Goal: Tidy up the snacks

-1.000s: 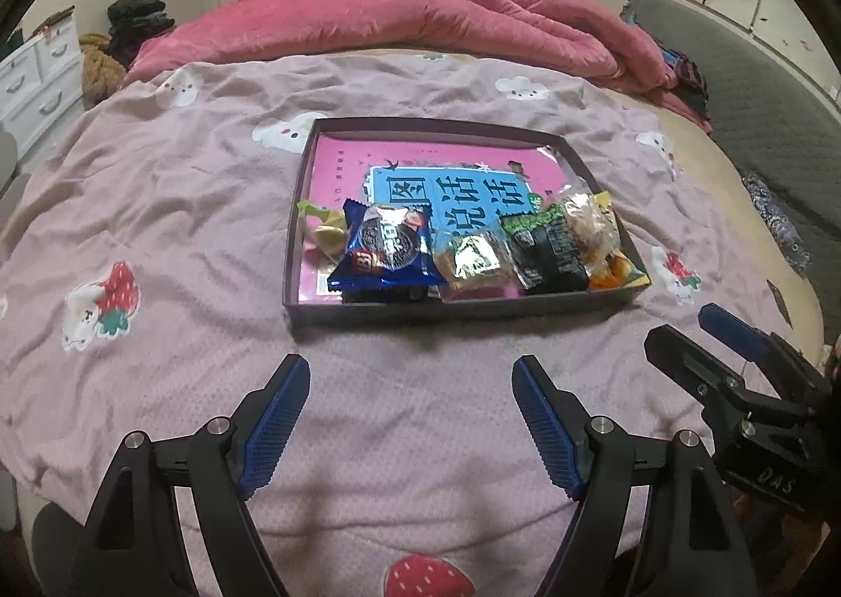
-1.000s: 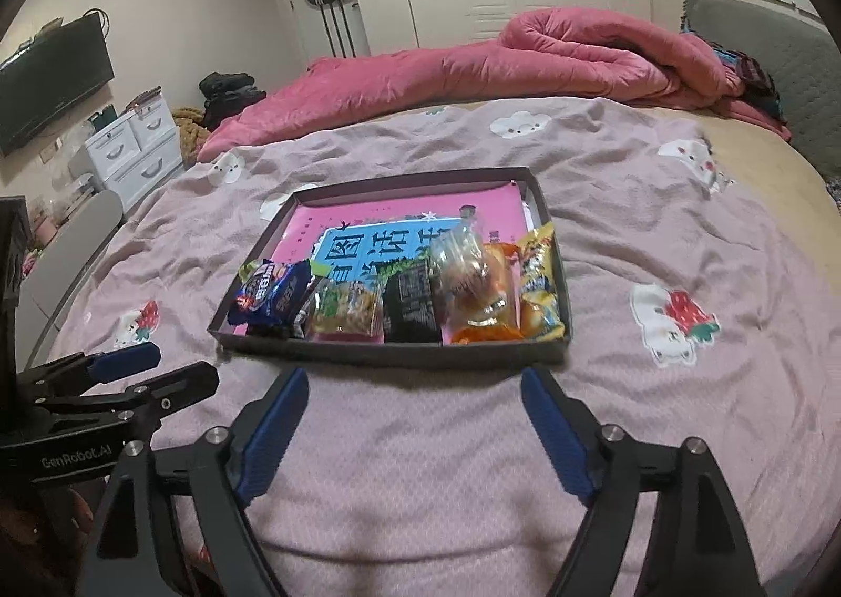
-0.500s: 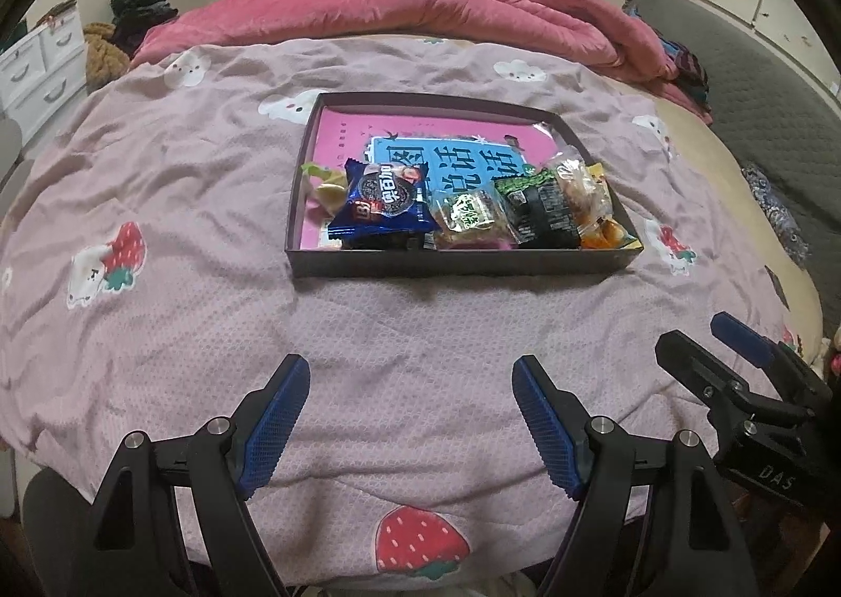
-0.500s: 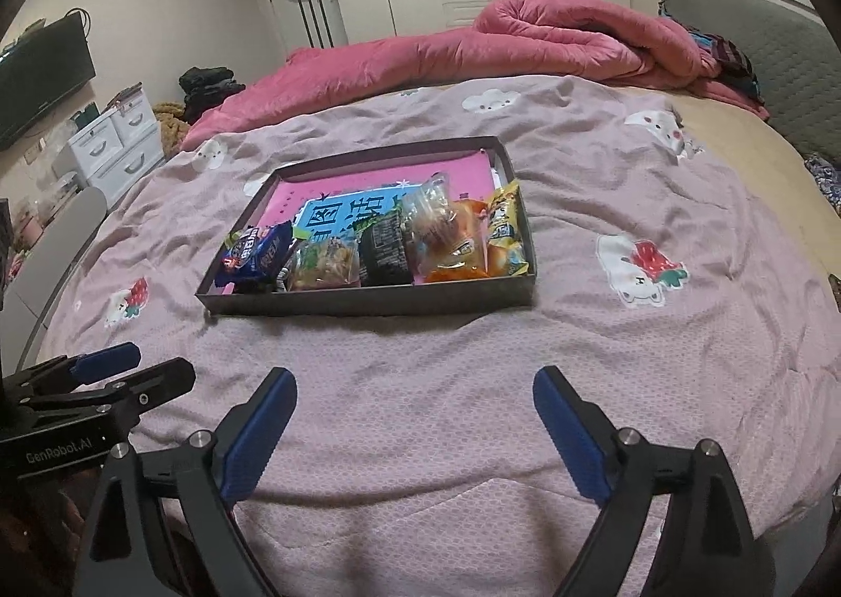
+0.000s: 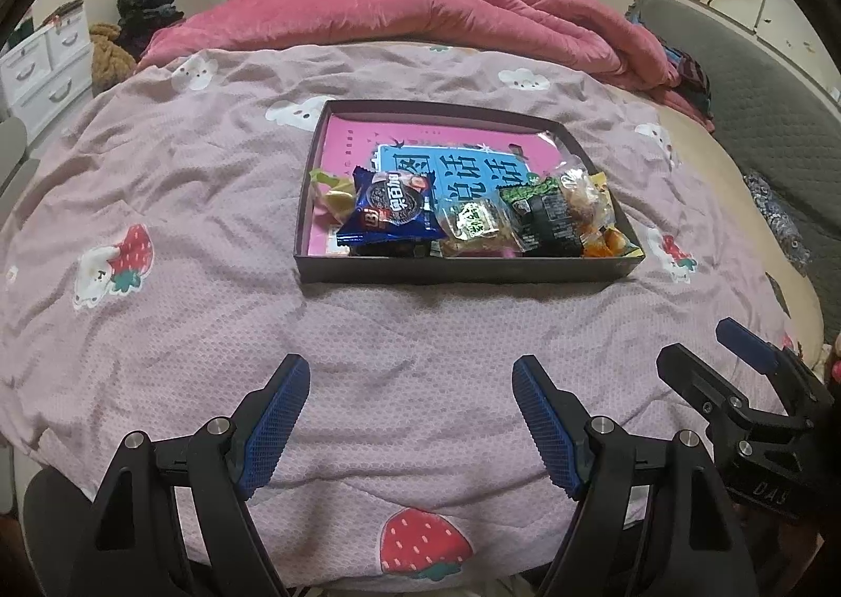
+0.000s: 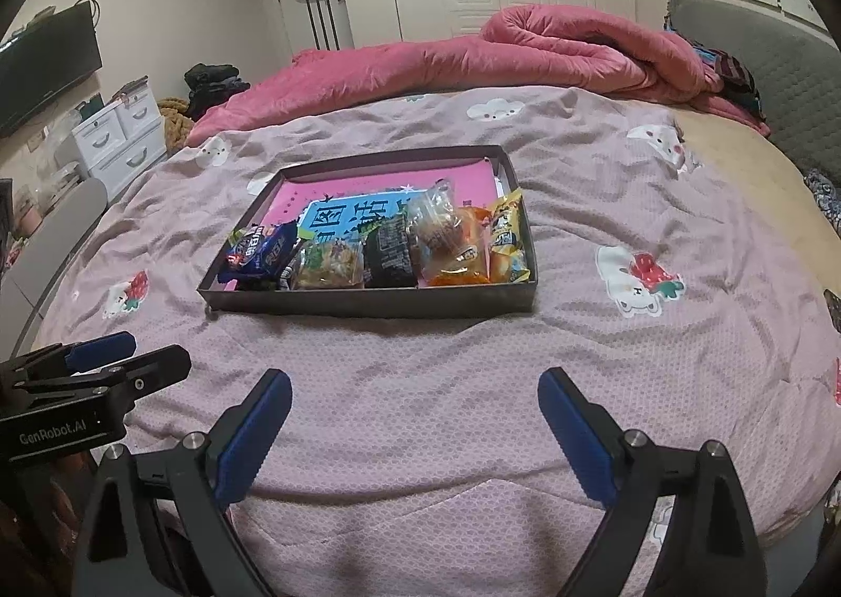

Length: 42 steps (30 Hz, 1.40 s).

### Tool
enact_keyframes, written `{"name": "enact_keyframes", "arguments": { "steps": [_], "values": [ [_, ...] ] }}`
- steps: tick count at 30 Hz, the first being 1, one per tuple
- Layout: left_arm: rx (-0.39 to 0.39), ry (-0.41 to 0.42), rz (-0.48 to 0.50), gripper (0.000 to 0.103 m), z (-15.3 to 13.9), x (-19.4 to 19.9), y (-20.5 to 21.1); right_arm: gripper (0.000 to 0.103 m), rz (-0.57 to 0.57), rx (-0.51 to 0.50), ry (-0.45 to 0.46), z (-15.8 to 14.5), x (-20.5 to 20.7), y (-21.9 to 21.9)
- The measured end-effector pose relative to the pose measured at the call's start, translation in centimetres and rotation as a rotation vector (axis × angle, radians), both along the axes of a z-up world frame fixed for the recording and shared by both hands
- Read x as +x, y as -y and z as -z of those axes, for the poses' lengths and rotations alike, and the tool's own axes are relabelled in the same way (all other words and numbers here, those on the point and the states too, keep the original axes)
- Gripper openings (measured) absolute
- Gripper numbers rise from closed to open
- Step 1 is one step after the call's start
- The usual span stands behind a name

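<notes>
A dark shallow tray (image 5: pixel 462 274) (image 6: pixel 368 302) sits on the bed with a pink and blue book under several snack packets lined along its near edge: a blue cookie packet (image 5: pixel 391 213) (image 6: pixel 257 253), a clear green-label packet (image 5: pixel 473 224), a black packet (image 5: pixel 549 218) (image 6: pixel 389 250), and orange and yellow packets (image 6: pixel 473 250). My left gripper (image 5: pixel 410 413) is open and empty, near the bed's front edge, well short of the tray. My right gripper (image 6: pixel 415 418) is open and empty too, beside it.
The bed has a lilac sheet with strawberry prints (image 5: pixel 210 313). A rumpled pink duvet (image 5: pixel 420 19) lies at the back. A grey headboard (image 6: pixel 778 71) is on the right; white drawers (image 6: pixel 121 134) stand at the left.
Both grippers first drew back from the tray toward the bed's front edge, then rose slightly. They stayed open. The snacks in the tray have not moved.
</notes>
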<state>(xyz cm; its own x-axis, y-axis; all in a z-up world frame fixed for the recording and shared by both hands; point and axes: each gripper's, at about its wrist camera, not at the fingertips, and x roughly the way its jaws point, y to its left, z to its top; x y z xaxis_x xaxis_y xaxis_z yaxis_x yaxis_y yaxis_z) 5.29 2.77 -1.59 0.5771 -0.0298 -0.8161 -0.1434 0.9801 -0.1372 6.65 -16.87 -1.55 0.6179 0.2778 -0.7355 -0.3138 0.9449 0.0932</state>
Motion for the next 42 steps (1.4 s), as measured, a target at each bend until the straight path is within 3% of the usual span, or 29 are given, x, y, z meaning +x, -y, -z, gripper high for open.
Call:
{"name": "enact_keyframes", "arguments": {
  "steps": [37, 42],
  "values": [
    [0.007, 0.007, -0.015, 0.081, -0.34, -0.07, -0.4, 0.096, 0.013, 0.014, 0.005, -0.02, 0.39, 0.4],
    [0.042, 0.009, -0.019, 0.081, -0.38, -0.04, -0.3, 0.096, 0.011, 0.012, 0.003, 0.02, 0.4, 0.46]
  ]
}}
